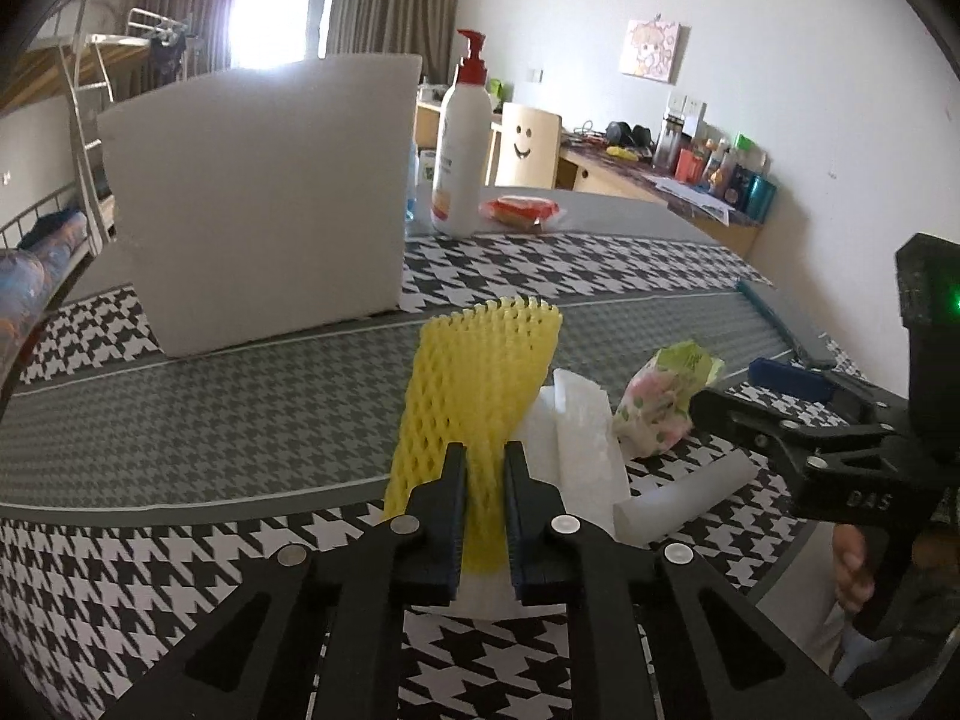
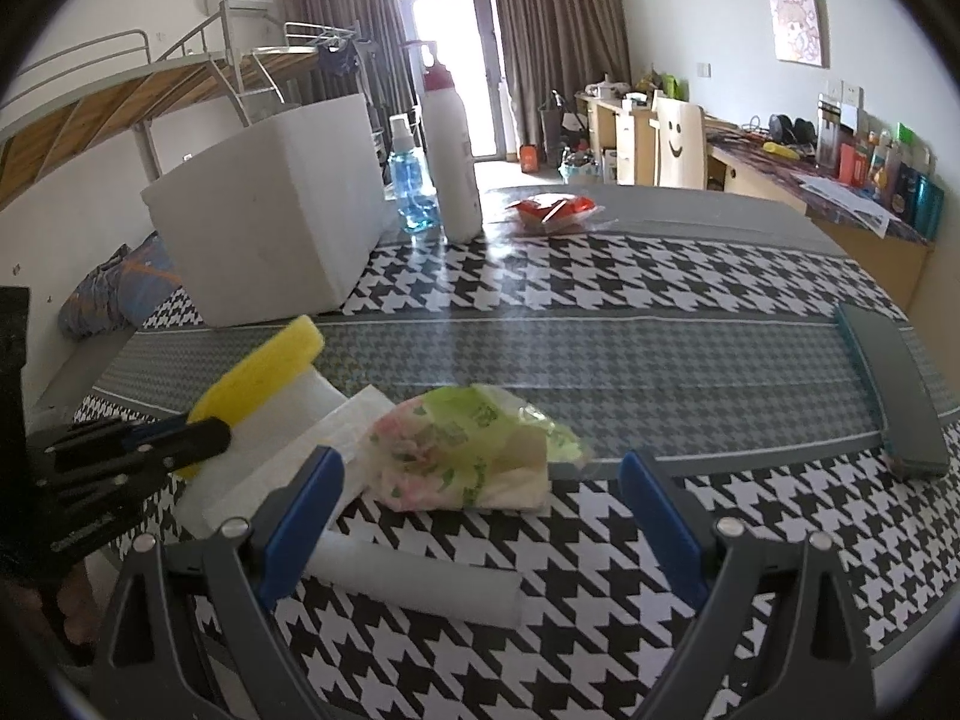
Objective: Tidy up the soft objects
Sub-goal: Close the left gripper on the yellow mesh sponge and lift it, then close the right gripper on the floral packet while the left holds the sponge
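The left gripper [image 1: 485, 468] pinches the yellow foam net [image 1: 474, 384], hiding its lower end, while the right gripper [image 2: 480, 480] has its jaws wide and empty.

lotion btl [image 1: 459, 150], blue spray btl [image 2: 411, 189], smiley chair [image 1: 528, 144]

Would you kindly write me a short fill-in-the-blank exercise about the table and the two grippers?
1. The left gripper is shut on the ____ foam net.
2. The right gripper has its fingers ____.
3. The pump bottle has a ____ top.
4. The tissue pack lies on the ____-patterned tablecloth.

Missing words: yellow; open; red; houndstooth
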`<action>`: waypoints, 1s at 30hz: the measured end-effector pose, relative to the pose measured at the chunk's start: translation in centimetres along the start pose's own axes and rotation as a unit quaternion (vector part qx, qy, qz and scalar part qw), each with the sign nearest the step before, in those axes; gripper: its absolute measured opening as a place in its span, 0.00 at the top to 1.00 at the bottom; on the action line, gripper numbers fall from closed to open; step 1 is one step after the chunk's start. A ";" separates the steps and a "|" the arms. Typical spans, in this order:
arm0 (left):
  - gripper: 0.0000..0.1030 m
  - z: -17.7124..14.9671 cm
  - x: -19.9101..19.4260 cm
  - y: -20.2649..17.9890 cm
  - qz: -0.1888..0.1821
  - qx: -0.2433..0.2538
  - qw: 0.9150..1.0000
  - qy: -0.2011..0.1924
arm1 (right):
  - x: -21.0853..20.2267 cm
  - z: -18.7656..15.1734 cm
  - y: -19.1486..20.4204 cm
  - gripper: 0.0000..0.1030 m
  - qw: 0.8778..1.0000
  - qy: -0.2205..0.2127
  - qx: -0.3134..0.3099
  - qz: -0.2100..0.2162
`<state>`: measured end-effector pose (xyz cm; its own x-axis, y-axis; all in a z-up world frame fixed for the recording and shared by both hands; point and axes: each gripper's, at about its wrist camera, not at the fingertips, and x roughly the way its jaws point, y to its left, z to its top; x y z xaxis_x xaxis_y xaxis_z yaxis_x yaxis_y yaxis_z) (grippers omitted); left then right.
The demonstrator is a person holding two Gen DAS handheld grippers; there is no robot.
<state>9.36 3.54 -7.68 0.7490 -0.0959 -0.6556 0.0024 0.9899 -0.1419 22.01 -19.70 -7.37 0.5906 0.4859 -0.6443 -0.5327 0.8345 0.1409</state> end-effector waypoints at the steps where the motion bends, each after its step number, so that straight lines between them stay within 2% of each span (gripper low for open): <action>1: 0.88 0.1 -0.2 0.1 -0.002 -0.002 1.000 -0.004 | 0.2 0.1 -0.1 0.07 1.000 0.002 0.002 0.003; 8: 0.88 0.1 -1.2 0.6 -0.012 -0.009 1.000 -0.018 | 1.6 0.5 -0.1 0.07 1.000 0.021 0.012 0.004; 19: 0.88 -0.1 -0.8 0.8 -0.010 -0.014 1.000 -0.010 | 2.7 0.3 0.4 0.08 0.999 0.045 0.003 -0.010; 20: 0.88 -0.1 -0.8 0.9 -0.010 -0.015 1.000 -0.009 | 2.8 0.3 0.5 0.09 0.999 0.047 0.001 -0.012; 22: 0.88 -0.1 -0.8 0.9 -0.010 -0.017 1.000 -0.011 | 3.0 0.2 0.6 0.19 0.998 0.055 -0.001 -0.010; 26: 0.88 -0.1 -0.9 1.1 -0.009 -0.020 1.000 -0.010 | 3.3 0.1 0.8 0.23 0.998 0.065 -0.003 -0.010; 30: 0.88 -0.2 -1.0 1.2 -0.008 -0.021 1.000 -0.010 | 3.2 -0.1 1.1 0.35 0.998 0.065 -0.010 -0.008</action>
<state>8.45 4.84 -7.37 0.7623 -0.1093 -0.6379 -0.0129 0.9829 -0.1838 23.27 -17.27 -9.37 0.5166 0.4342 -0.7380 -0.5362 0.8360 0.1165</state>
